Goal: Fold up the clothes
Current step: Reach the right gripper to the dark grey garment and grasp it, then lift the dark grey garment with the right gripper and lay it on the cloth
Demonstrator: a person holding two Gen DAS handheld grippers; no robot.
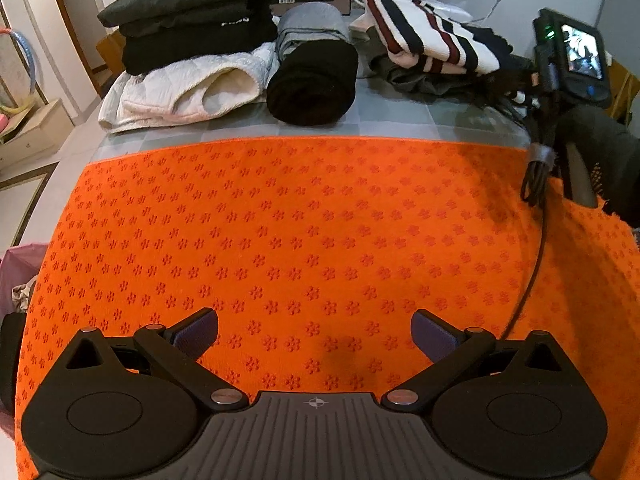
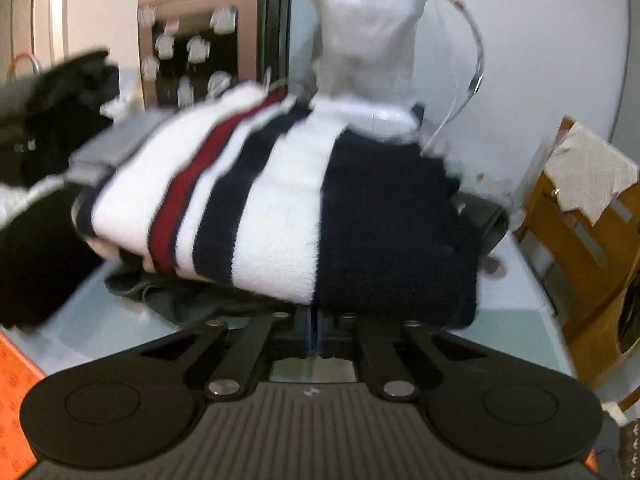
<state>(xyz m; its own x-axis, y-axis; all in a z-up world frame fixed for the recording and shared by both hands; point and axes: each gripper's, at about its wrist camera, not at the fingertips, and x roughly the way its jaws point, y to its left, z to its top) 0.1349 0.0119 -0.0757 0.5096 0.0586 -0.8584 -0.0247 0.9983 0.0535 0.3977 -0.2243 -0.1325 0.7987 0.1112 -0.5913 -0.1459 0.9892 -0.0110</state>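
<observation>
- We see the left gripper (image 1: 314, 330), jaws wide apart and empty, above the orange mat (image 1: 280, 232) at the table's (image 1: 400, 120) near edge.
- Our right gripper (image 2: 313, 330), jaws together, meets the striped sweater's (image 2: 280, 200) near edge; whether it pinches fabric we cannot tell.
- The sweater tops a pile near the far right corner.

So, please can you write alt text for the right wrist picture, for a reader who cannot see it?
A folded striped sweater, white, navy and red, lies on dark green clothing on a pale table. The right gripper, jaws shut, is at its near edge. A wooden chair is on the right.
</observation>
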